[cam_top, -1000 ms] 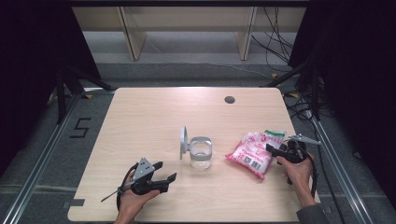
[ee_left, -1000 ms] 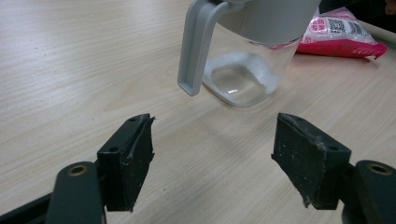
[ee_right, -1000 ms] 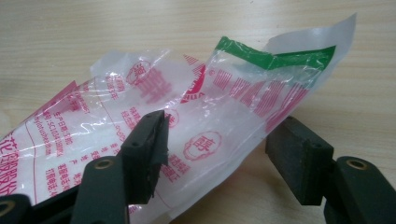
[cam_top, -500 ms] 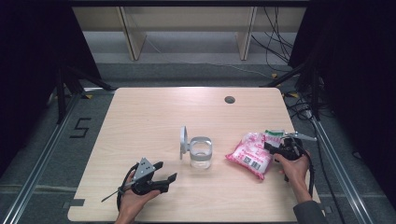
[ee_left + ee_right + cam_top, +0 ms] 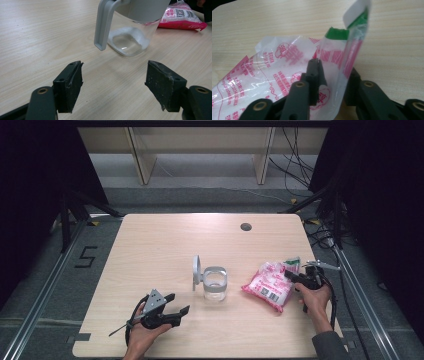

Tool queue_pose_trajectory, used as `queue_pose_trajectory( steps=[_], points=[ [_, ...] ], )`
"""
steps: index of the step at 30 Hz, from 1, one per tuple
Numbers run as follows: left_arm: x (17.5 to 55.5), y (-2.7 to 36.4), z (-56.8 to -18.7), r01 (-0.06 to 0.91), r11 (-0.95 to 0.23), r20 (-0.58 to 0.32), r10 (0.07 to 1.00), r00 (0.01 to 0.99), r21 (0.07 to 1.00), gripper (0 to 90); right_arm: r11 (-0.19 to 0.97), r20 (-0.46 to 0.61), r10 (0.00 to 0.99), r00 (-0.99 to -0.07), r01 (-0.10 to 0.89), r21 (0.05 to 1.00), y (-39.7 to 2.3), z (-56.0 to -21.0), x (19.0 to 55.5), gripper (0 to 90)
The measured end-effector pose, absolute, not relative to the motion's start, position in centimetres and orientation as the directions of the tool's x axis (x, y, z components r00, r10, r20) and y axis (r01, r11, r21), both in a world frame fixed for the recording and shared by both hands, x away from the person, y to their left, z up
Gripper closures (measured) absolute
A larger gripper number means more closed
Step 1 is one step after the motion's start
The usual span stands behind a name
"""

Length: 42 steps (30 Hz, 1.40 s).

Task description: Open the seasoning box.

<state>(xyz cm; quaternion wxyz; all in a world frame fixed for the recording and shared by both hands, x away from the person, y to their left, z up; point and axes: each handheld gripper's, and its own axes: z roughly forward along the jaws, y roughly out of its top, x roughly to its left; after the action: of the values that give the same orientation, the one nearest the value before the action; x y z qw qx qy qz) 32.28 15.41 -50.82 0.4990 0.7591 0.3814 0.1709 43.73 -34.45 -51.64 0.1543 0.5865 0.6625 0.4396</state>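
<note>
Near the bench's right edge, the right gripper (image 5: 329,75), whose jaws have just been closing, now pinches the open green-topped end of the pink salt bag (image 5: 270,285), seemingly ready to lift toward the clear jar (image 5: 215,285), while the left gripper (image 5: 117,82) waits spread.

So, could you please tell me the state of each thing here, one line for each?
Jar: upright, lid flipped open, some white powder at the bottom.
Pink bag: lying on the table, top end lifted, pinched.
Right gripper: fingers have just been closing, now shut on the bag's top end.
Left gripper: fingers open, nothing between them, pointing at the jar.
</note>
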Motion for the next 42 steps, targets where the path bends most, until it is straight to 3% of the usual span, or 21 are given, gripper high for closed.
queue_pose_trajectory(
  steps=[4,5,6,7,15,16,20,34,42],
  points=[
    [32.4,15.5,-50.8,0.392,-0.230,-0.100,0.743,0.662,0.891,29.0,-0.042,0.287,0.914,-0.287,0.636,0.771,-34.5,-51.6,43.8,78.7],
    [32.2,15.4,-50.8,0.413,-0.204,-0.129,0.751,0.647,0.888,29.1,-0.036,0.289,0.911,-0.294,0.641,0.767,-34.5,-51.5,43.7,82.6],
    [32.2,15.4,-50.8,0.413,-0.204,-0.129,0.751,0.647,0.888,29.2,-0.079,0.328,0.907,-0.265,0.657,0.749,-34.2,-51.4,43.5,84.0],
    [32.2,15.3,-50.8,0.409,-0.199,-0.130,0.751,0.647,0.891,29.2,-0.039,0.292,0.908,-0.300,0.633,0.773,-34.5,-51.5,43.7,85.8],
    [32.3,15.4,-50.8,0.403,-0.206,-0.123,0.747,0.653,0.892,29.4,-0.060,0.312,0.902,-0.297,0.629,0.775,-34.2,-51.0,43.3,88.9],
    [32.2,15.3,-50.8,0.412,-0.200,-0.130,0.752,0.646,0.889,29.4,-0.022,0.269,0.898,-0.347,0.577,0.817,-34.5,-51.2,43.6,89.1],
    [32.1,15.0,-50.9,0.408,-0.210,-0.126,0.744,0.656,0.889,29.4,-0.062,0.311,0.886,-0.344,0.576,0.815,-34.3,-50.4,43.0,89.9],
    [31.9,14.7,-50.8,0.394,-0.249,-0.094,0.733,0.674,0.885,29.5,-0.043,0.257,0.821,-0.510,0.393,0.919,-32.4,-46.4,38.7,90.0],
    [31.7,14.2,-50.9,0.398,-0.243,-0.106,0.726,0.679,0.885,29.4,0.075,0.125,0.784,-0.608,0.292,0.954,-30.6,-44.5,35.4,90.0]
  ],
)
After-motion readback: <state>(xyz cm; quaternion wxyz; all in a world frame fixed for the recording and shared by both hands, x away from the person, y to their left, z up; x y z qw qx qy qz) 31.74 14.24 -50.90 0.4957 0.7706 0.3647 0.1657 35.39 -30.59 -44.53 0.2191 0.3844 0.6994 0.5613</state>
